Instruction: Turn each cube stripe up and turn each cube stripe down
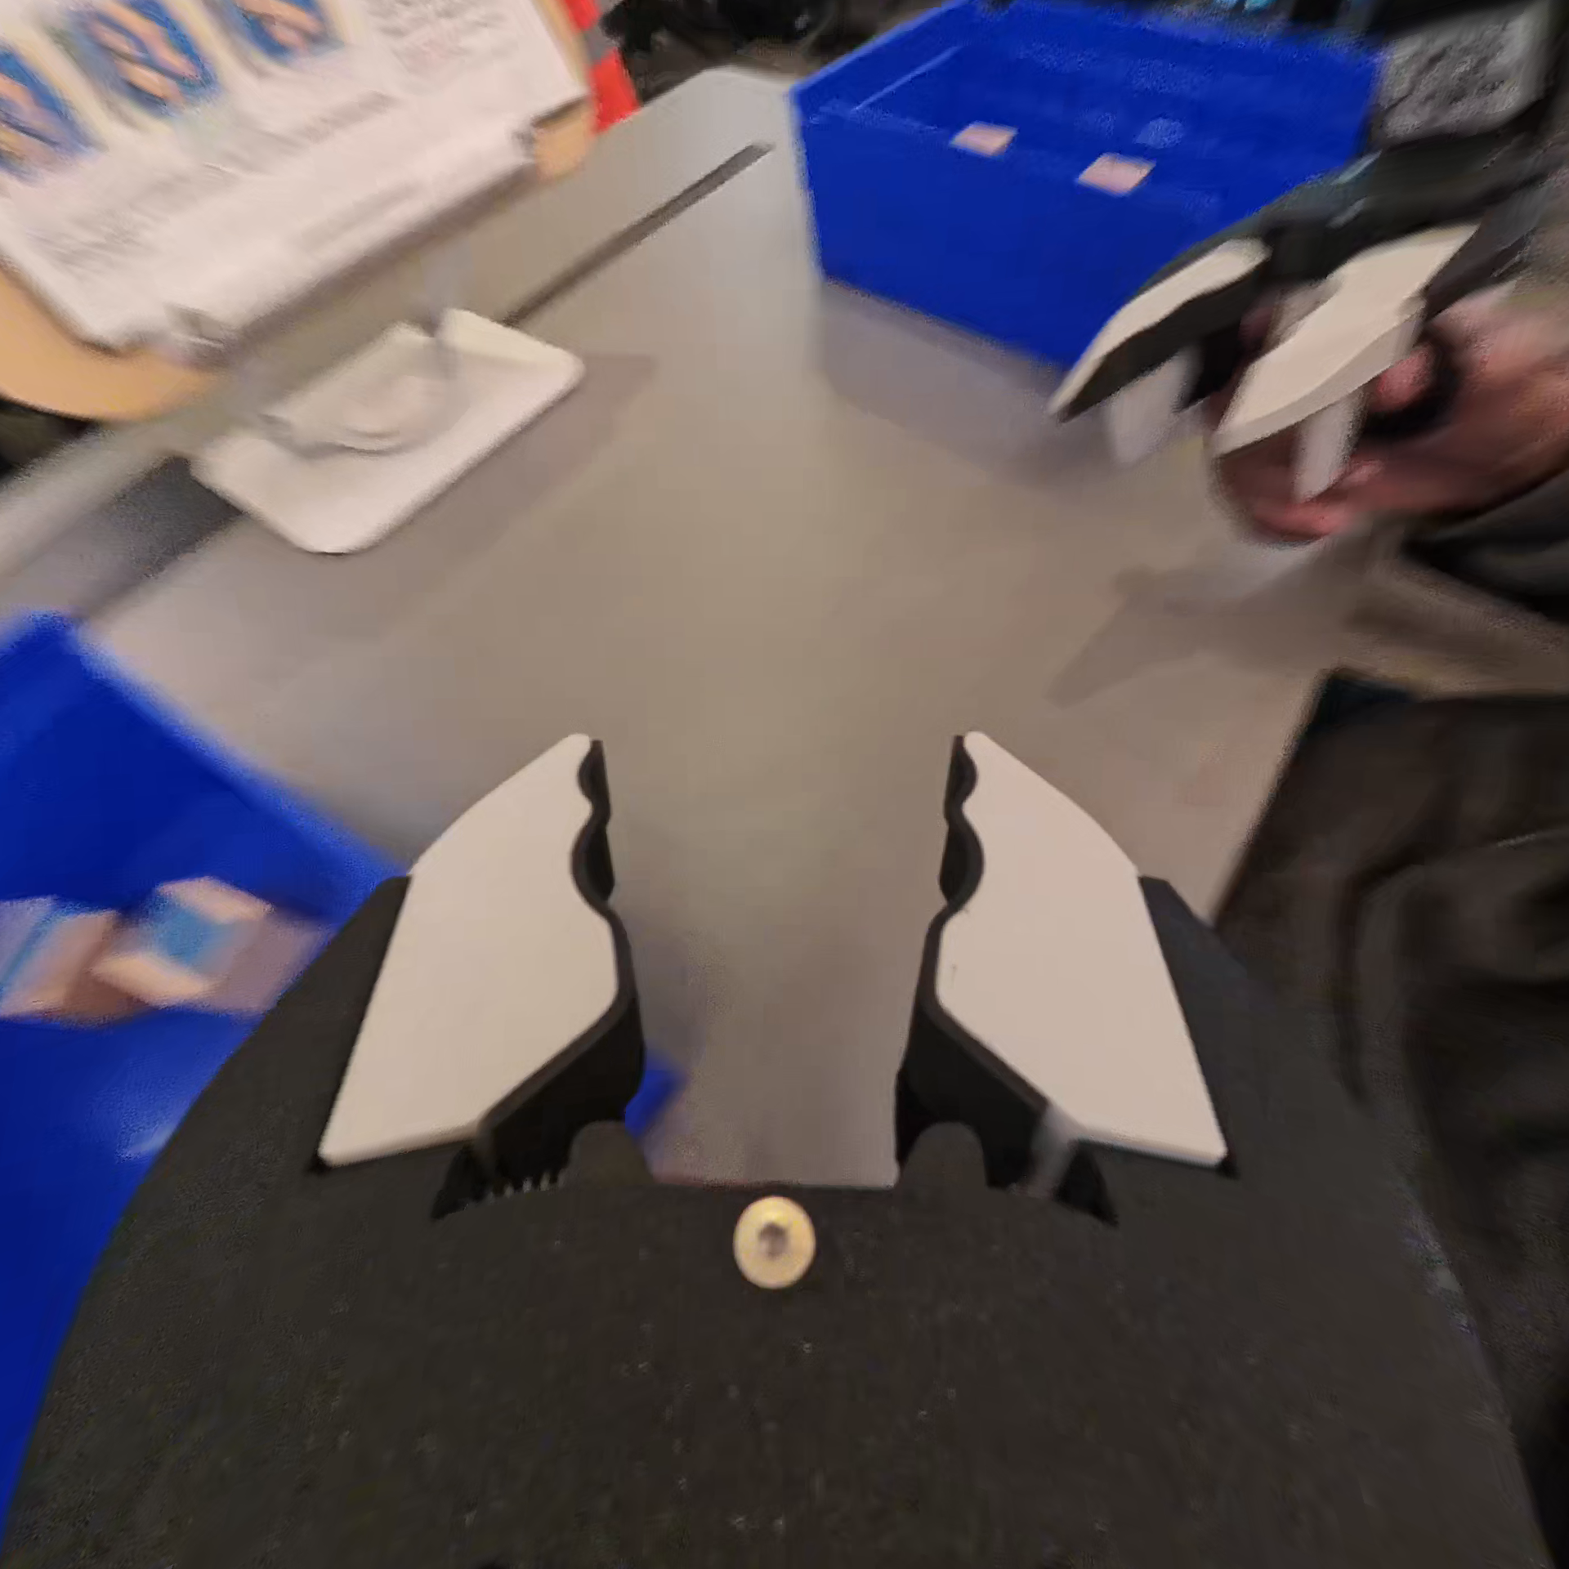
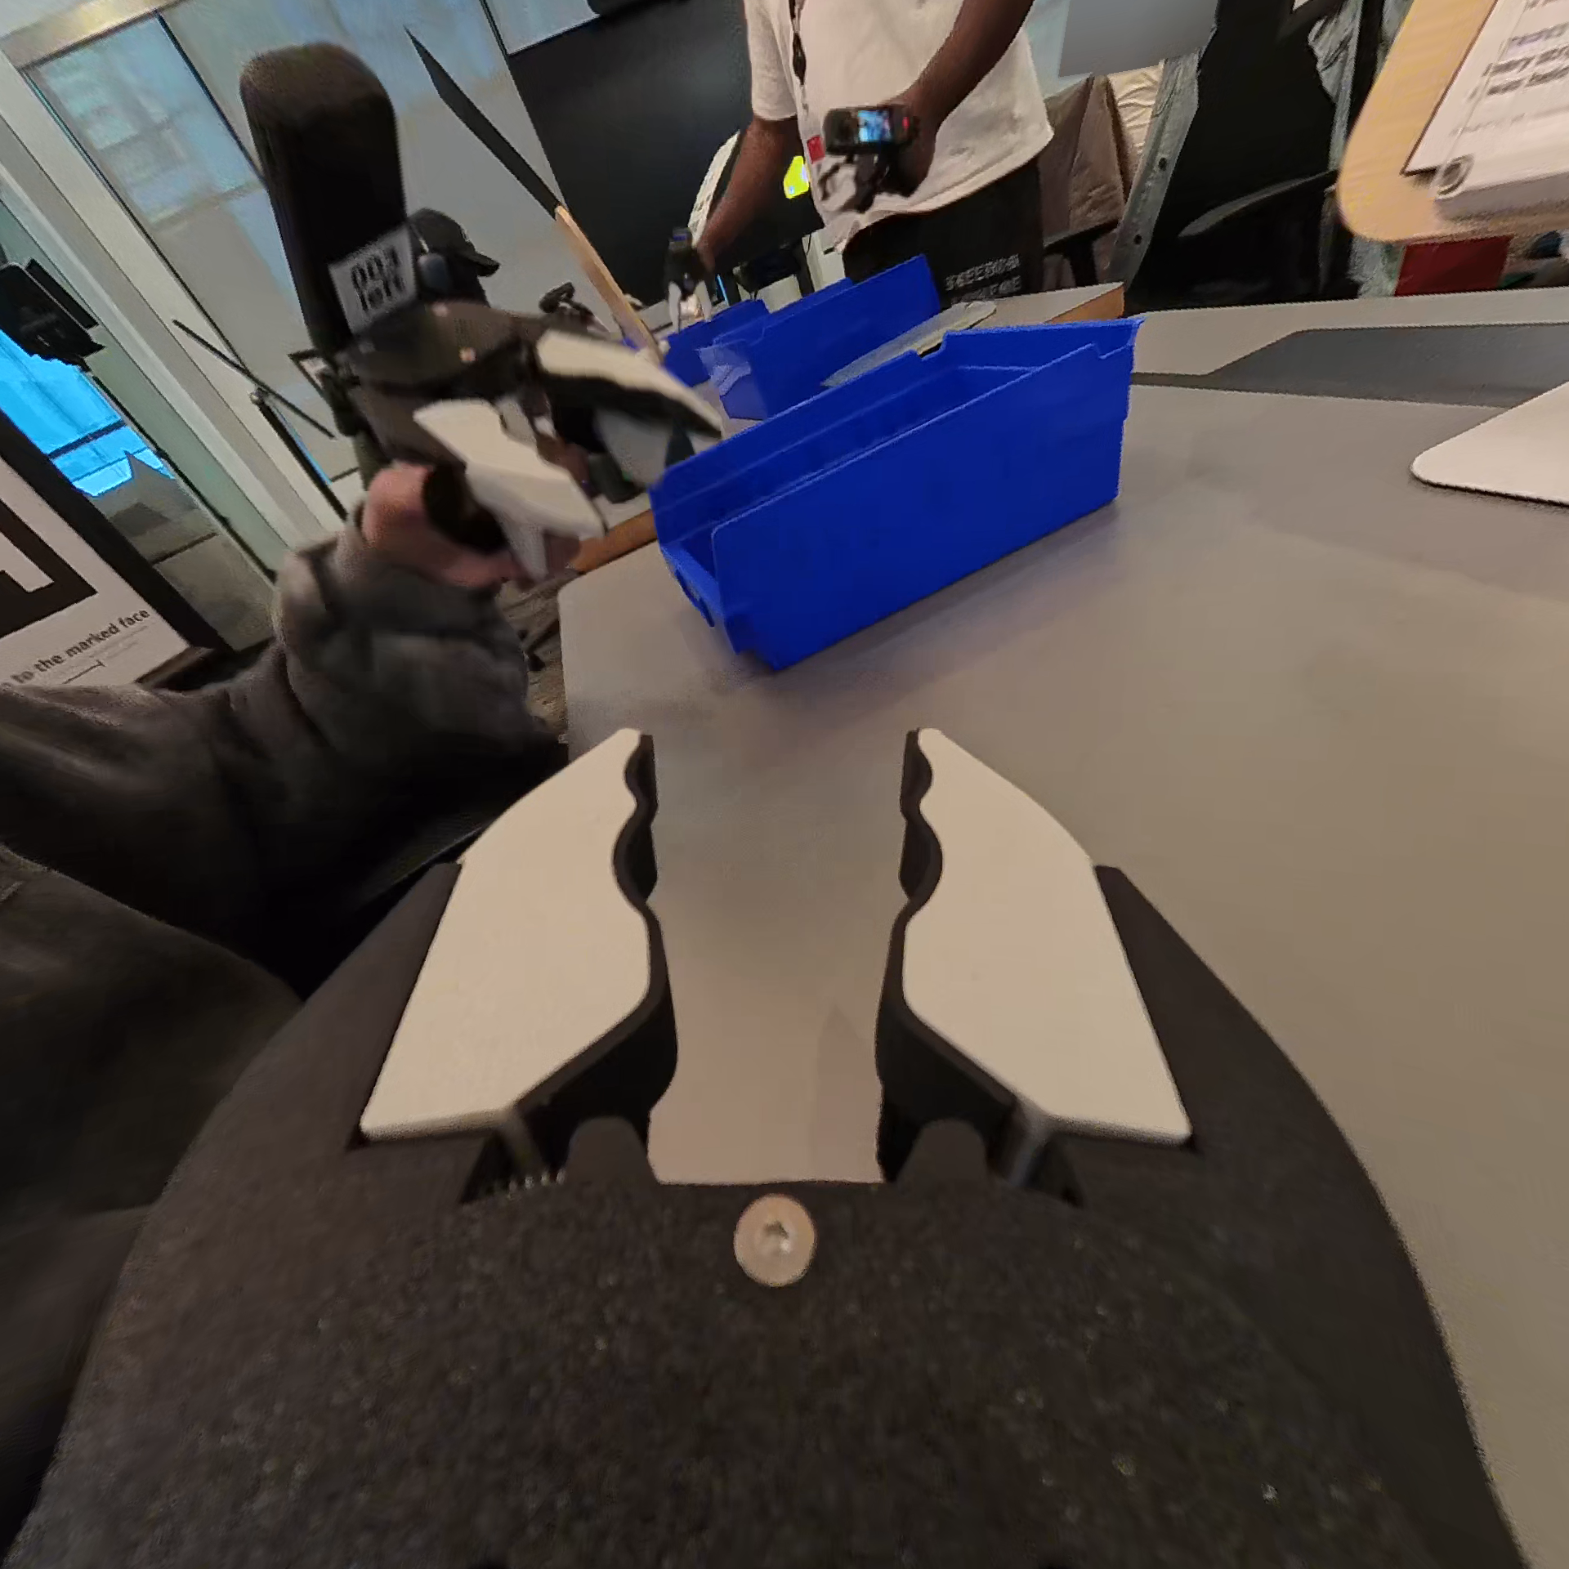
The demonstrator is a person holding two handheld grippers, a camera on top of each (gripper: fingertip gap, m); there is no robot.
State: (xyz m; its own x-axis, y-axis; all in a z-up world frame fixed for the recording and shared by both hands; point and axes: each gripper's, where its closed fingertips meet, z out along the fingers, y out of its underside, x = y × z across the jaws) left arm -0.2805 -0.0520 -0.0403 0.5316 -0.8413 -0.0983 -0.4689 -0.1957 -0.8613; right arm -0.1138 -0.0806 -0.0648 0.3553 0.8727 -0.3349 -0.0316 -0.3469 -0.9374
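Both the left hand-held gripper (image 1: 777,747) and the right hand-held gripper (image 2: 777,743) hovered over the bare grey counter (image 1: 764,552) with fingers apart and empty, probably ready for picking, because the cubes (image 1: 182,942) lay inside the near blue bin (image 1: 127,781).

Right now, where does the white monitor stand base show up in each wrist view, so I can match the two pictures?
Left wrist view: the white stand base lies upper left on the grey table.
Right wrist view: it is cut off by the right edge, above the middle.
Shared landmark: the near blue bin, lower left in the left wrist view, centre in the right wrist view.
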